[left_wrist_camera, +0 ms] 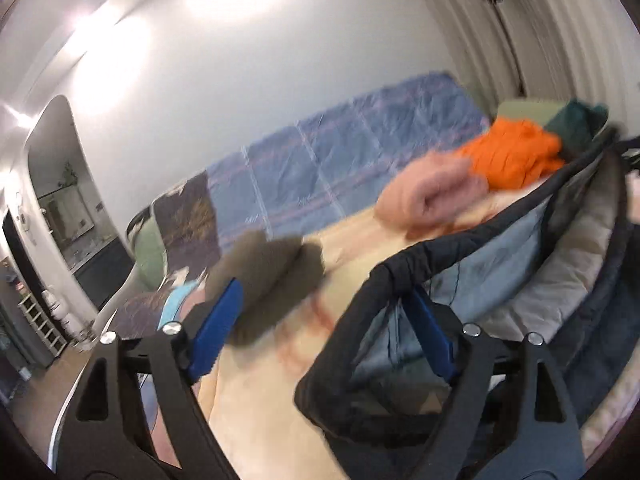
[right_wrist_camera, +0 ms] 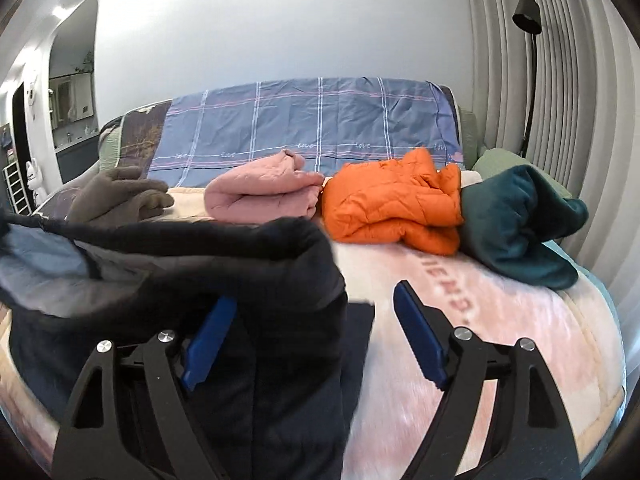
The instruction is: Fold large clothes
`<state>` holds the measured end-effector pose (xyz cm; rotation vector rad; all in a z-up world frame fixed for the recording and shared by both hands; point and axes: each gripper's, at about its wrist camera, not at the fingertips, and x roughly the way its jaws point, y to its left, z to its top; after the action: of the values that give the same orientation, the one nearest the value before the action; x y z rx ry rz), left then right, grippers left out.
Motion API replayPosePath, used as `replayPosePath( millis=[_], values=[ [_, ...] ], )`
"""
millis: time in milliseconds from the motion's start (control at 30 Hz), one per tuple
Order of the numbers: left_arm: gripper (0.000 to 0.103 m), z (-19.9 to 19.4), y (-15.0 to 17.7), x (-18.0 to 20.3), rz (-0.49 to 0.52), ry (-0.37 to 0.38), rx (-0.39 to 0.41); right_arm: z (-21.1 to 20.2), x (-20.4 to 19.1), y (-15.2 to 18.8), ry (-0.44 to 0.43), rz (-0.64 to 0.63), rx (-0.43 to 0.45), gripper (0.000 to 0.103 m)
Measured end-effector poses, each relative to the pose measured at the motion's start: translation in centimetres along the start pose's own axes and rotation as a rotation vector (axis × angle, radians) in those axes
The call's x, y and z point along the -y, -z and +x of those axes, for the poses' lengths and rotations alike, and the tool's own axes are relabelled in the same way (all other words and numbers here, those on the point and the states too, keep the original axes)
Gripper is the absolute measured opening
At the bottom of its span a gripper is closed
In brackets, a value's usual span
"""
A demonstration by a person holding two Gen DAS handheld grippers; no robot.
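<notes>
Dark jacket (left_wrist_camera: pixel 500 264) fills the right half of the left wrist view, its black hem draped over the right blue finger of the left gripper (left_wrist_camera: pixel 324 328). The jaws stand wide apart, and I cannot tell whether the hem is pinched or only hangs on that finger. Beyond the left finger lies a grey-brown garment (left_wrist_camera: pixel 272 272). Ahead of the jaws, on the pale blanket (left_wrist_camera: pixel 256 400), sit a rolled pink jacket (left_wrist_camera: pixel 432 200), an orange puffer (left_wrist_camera: pixel 516 152) and a teal garment (left_wrist_camera: pixel 576 120), with a blue checked sheet (left_wrist_camera: pixel 340 152) behind them.

From the right wrist view, the dark jacket (right_wrist_camera: pixel 224 280) covers the left finger of the right gripper (right_wrist_camera: pixel 312 340) and sags between the jaws. They too are spread wide, the right finger standing bare over the blanket (right_wrist_camera: pixel 500 340), and no clamp on the cloth shows. Far ahead lie the pink jacket (right_wrist_camera: pixel 264 196), orange puffer (right_wrist_camera: pixel 392 204) and teal garment (right_wrist_camera: pixel 520 224), already folded.

The step looks like lifting and spreading the dark jacket before its fold. Next, each gripper likely needs a firm pinch on the hem and a level stretch.
</notes>
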<state>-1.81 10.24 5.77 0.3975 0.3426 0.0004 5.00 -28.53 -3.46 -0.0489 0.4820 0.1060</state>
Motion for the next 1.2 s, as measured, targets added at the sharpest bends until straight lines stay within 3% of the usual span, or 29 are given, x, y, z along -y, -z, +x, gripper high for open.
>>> replayPosePath(
  millis=[133,267,433,500,733,833,933,1000,1067,1133,1200],
  values=[
    [0.089,-0.9,-0.5,1.2,0.112,0.103,-0.006,2.7,-0.1,-0.9,-0.018,0.04,-0.065,0.081],
    [0.089,0.1,0.2,1.9,0.148,0.111,-0.076,5.3,0.1,-0.7,-0.01,0.078,-0.119,0.081],
    [0.09,-0.5,-0.4,-2.3,-0.078,0.217,-0.047,7.6,1.0,-0.2,-0.022,0.147,-0.194,0.081],
    [0.091,-0.3,-0.4,-3.4,-0.122,0.223,-0.043,8.0,1.3,0.1,-0.021,0.169,-0.21,0.081],
    [0.091,5.2,3.9,0.3,0.001,0.215,-0.25,7.9,1.9,0.7,-0.027,0.188,-0.213,0.081],
    [0.091,8.2,5.7,1.0,-0.024,0.207,-0.341,7.5,2.0,0.6,-0.032,0.175,-0.203,0.081],
    [0.09,10.9,6.4,0.5,-0.093,0.204,-0.383,7.3,1.9,0.3,-0.047,0.168,-0.195,0.081],
    [0.085,12.5,6.5,0.1,-0.146,0.22,-0.392,7.8,1.7,0.2,-0.06,0.155,-0.197,0.078],
    [0.065,14.3,6.7,0.0,-0.2,0.245,-0.412,8.8,1.8,0.0,-0.077,0.163,-0.216,0.074],
    [0.055,16.0,6.9,-0.2,-0.255,0.274,-0.442,10.3,2.2,-0.3,-0.101,0.189,-0.252,0.073],
    [0.05,17.2,6.9,-0.2,-0.29,0.286,-0.452,11.5,2.5,-0.7,-0.125,0.201,-0.284,0.073]
  ],
)
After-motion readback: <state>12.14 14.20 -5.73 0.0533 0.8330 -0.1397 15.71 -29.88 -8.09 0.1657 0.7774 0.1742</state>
